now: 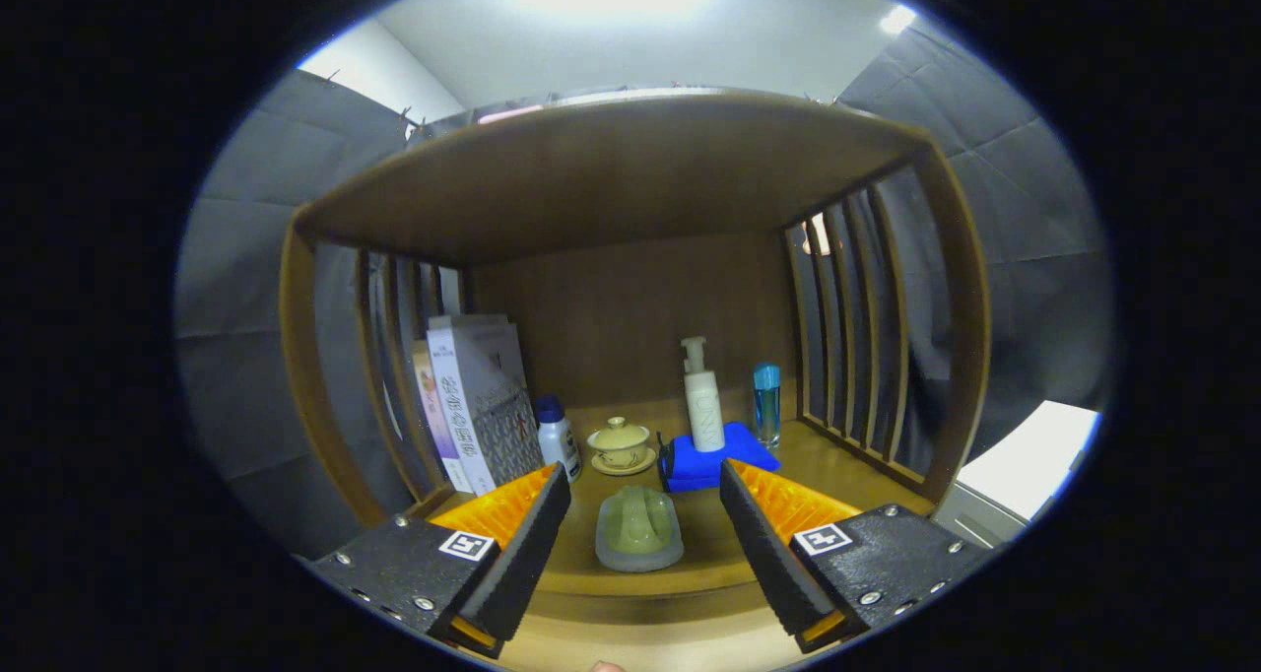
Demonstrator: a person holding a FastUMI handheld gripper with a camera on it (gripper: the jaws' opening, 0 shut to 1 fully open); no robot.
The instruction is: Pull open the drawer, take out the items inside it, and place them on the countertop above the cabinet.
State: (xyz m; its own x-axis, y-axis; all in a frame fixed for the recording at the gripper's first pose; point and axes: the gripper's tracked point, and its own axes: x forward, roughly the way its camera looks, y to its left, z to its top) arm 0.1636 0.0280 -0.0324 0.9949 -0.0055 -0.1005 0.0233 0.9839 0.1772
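While jaws parted, soap dish (638, 527) between.

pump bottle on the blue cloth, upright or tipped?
Upright: the white pump bottle stands on the folded blue cloth, nozzle on top. The gripper is open, fingers apart, holding nothing.

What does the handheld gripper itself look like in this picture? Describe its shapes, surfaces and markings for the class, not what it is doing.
The gripper has two wedge-shaped fingers with ribbed inner pads, tapering forward. Each finger sits on a dark speckled block fixed with small silver screws. A square black-and-white marker tag is stuck on each block. No cables or sleeve can be seen.
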